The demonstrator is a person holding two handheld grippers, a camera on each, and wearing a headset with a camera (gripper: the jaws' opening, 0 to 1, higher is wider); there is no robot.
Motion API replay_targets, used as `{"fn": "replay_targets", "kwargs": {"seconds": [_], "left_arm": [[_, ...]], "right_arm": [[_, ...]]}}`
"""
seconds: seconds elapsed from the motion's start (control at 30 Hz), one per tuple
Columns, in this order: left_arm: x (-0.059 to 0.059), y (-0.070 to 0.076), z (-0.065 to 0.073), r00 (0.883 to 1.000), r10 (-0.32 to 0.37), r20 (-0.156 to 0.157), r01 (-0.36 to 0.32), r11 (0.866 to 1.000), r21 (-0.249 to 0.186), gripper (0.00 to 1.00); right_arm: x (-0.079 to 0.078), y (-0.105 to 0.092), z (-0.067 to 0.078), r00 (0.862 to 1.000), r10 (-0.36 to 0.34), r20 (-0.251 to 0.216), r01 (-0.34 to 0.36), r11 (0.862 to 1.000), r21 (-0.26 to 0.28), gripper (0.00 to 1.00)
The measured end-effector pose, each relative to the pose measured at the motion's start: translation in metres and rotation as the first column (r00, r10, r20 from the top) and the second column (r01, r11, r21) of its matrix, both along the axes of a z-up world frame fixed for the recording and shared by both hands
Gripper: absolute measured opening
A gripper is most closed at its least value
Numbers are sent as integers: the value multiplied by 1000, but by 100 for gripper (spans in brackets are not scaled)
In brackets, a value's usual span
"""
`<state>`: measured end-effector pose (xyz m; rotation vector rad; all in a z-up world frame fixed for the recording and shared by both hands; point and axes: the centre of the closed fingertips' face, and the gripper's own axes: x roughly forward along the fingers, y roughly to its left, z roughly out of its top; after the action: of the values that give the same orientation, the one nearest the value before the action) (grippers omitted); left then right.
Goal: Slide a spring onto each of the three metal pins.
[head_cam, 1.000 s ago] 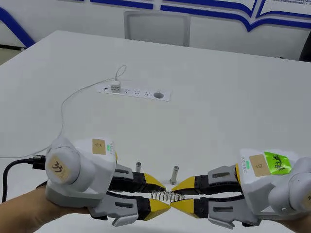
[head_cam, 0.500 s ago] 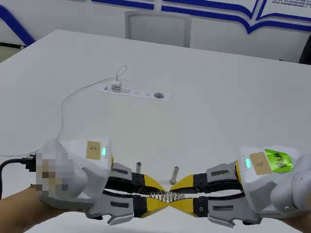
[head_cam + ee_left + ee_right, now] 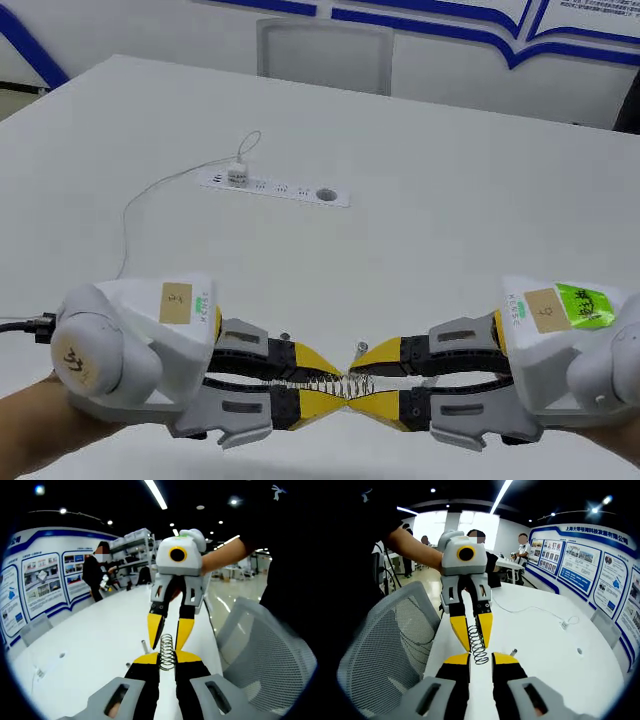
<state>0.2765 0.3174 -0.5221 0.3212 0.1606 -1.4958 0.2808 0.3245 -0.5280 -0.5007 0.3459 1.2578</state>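
Note:
A small metal spring (image 3: 318,384) lies level between two yellow-tipped grippers that meet tip to tip at the table's near edge. My left gripper (image 3: 343,385) is shut on it, and most of the coil sits between its jaws. In the left gripper view the spring (image 3: 167,652) stands pinched at my own tips. My right gripper (image 3: 352,385) faces it, jaws narrowly apart around the spring's free end (image 3: 479,657). Two short metal pins stand just behind the fingers, one pin (image 3: 360,347) and another pin (image 3: 285,337).
A white power strip (image 3: 275,188) with a plug and a thin cable lies mid-table. A grey chair (image 3: 322,55) stands at the far edge. A mesh chair (image 3: 260,645) sits close beside the table's near side. People stand in the background.
The spring now sits further left, deeper between the left gripper's jaws. Both grippers have stayed tip to tip and cover more of the pins.

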Motion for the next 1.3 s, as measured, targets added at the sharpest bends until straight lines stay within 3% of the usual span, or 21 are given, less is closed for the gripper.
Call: {"fn": "replay_targets", "kwargs": {"seconds": [0.07,0.4,0.57,0.8,1.0,1.17,1.3], "left_arm": [[0,0,-1,1000,-2,4,2,1000,8,10],[-3,-1,-9,1000,-23,8,23,999,47,10],[-1,0,-12,999,-24,26,22,997,77,10],[1,3,-12,999,-22,46,18,996,86,10],[4,2,-7,999,-1,38,-1,998,67,10],[3,0,-10,999,-7,45,2,996,92,10],[1,-2,-10,1000,-4,26,2,996,91,10]], "right_arm": [[-3,2,0,1000,12,-10,-12,1000,6,12],[-7,1,1,998,35,-43,-34,999,14,11],[-8,4,8,999,42,-26,-42,999,15,10],[-7,14,23,997,33,-76,-23,992,122,10],[-4,21,34,995,18,-97,1,981,191,10],[-4,28,37,995,23,-93,-4,980,201,10],[-5,30,38,995,16,-97,5,976,217,10]]}}
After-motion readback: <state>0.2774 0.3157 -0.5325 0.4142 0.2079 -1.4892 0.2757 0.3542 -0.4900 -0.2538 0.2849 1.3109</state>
